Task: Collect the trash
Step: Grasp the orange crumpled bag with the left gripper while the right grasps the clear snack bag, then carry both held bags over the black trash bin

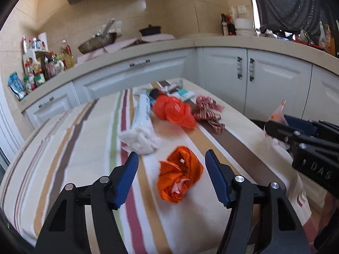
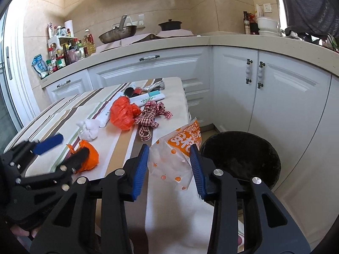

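Observation:
A crumpled orange wrapper point(image 1: 180, 183) lies on the striped table between the open fingers of my left gripper point(image 1: 172, 166), which hovers just above it; it also shows in the right wrist view point(image 2: 89, 156). My right gripper point(image 2: 169, 165) is shut on a clear bag with orange print point(image 2: 178, 152), held at the table's right edge beside the black bin point(image 2: 241, 158). The bag also shows in the left wrist view point(image 1: 275, 118). Further back lie a white knotted bag point(image 1: 139, 137), an orange plastic bag point(image 1: 175, 111) and a red checked ribbon point(image 1: 208, 111).
The striped tablecloth point(image 1: 63, 148) covers the table. At its far end lie tubes and small items point(image 2: 146, 97). White cabinets point(image 2: 286, 95) and a counter with bottles point(image 2: 63, 53), a wok and a pot stand behind.

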`<state>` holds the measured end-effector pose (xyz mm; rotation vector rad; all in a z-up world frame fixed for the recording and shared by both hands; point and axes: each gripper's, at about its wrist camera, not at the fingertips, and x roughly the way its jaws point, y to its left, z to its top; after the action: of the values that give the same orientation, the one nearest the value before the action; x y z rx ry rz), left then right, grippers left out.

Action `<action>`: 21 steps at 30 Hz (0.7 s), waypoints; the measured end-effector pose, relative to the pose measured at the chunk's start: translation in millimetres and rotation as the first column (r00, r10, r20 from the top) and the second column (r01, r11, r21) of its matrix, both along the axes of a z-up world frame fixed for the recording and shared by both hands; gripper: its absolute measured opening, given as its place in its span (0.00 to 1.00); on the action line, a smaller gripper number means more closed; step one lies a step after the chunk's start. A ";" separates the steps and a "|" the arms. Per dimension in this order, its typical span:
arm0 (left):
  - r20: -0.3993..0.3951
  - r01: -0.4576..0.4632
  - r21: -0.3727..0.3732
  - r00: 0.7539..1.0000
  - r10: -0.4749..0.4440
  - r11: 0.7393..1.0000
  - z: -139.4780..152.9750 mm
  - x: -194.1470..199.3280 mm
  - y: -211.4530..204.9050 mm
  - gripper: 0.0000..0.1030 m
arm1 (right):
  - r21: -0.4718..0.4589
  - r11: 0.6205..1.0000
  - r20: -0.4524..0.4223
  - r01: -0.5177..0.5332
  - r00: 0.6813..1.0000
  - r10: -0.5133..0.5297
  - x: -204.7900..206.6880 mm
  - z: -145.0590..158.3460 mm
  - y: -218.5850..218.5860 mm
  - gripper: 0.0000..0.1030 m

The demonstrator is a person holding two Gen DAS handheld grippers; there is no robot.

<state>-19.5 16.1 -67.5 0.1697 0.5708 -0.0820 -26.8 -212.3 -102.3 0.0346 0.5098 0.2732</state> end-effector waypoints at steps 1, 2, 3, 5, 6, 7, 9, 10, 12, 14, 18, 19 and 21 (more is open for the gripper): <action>-0.005 0.001 -0.006 1.000 -0.001 1.000 -0.7 1.0 0.9 0.62 | 0.000 1.000 0.000 0.001 1.000 -0.001 -0.4 -0.4 -0.2 0.37; -0.008 0.001 -0.010 1.000 -0.001 1.000 -1.6 1.4 1.1 0.62 | 0.001 1.000 -0.001 0.002 1.000 -0.002 -0.2 -0.4 -0.5 0.37; -0.007 0.002 -0.011 1.000 -0.002 1.000 -2.2 1.8 1.3 0.62 | 0.002 1.000 0.000 0.002 1.000 -0.002 -0.8 -0.8 -0.8 0.37; -0.007 0.002 -0.014 1.000 -0.002 1.000 -3.9 2.0 1.8 0.62 | -0.002 1.000 0.000 0.002 1.000 -0.002 -0.6 -1.0 -0.7 0.37; -0.010 0.000 -0.016 1.000 0.000 1.000 -3.8 2.0 1.1 0.59 | -0.002 1.000 0.000 0.002 1.000 -0.002 -0.6 -1.3 -1.0 0.37; -0.019 0.002 -0.023 1.000 -0.002 1.000 -4.9 2.8 1.4 0.50 | -0.002 1.000 -0.002 0.002 1.000 -0.002 -0.4 -1.3 -1.0 0.37; -0.037 0.008 -0.032 0.999 -0.009 0.999 -7.4 3.7 0.9 0.41 | -0.003 1.000 -0.005 0.003 1.000 -0.003 0.8 -1.7 -0.5 0.37; -0.032 0.009 -0.032 0.999 -0.010 0.999 -6.9 3.3 0.4 0.41 | -0.004 1.000 -0.007 0.004 1.000 -0.004 1.2 -2.1 -0.4 0.37; -0.031 0.009 -0.039 0.999 -0.010 0.999 -7.2 2.6 0.5 0.41 | -0.006 1.000 -0.009 0.003 1.000 -0.003 2.0 -1.5 0.2 0.37; -0.032 0.002 -0.055 0.999 -0.004 0.998 -5.9 2.9 2.3 0.41 | -0.008 1.000 -0.008 0.002 1.000 -0.002 2.5 -0.5 0.2 0.37; -0.012 0.001 -0.079 1.000 -0.002 0.997 5.0 3.7 3.9 0.41 | -0.022 1.000 0.012 0.010 1.000 -0.009 1.7 4.9 -0.3 0.37; -0.010 0.004 -0.085 1.000 -0.005 0.996 7.7 4.8 4.0 0.41 | -0.025 1.000 0.020 0.016 1.000 -0.015 1.5 7.3 -1.7 0.37; -0.001 0.019 -0.101 1.000 -0.019 0.995 15.3 7.9 0.1 0.41 | -0.023 0.999 0.027 0.025 0.999 -0.025 2.5 11.2 -6.3 0.37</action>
<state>-11.6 16.2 -52.2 0.0767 0.5659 -0.1293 -24.3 -218.6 -91.1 0.0143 0.4856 0.2426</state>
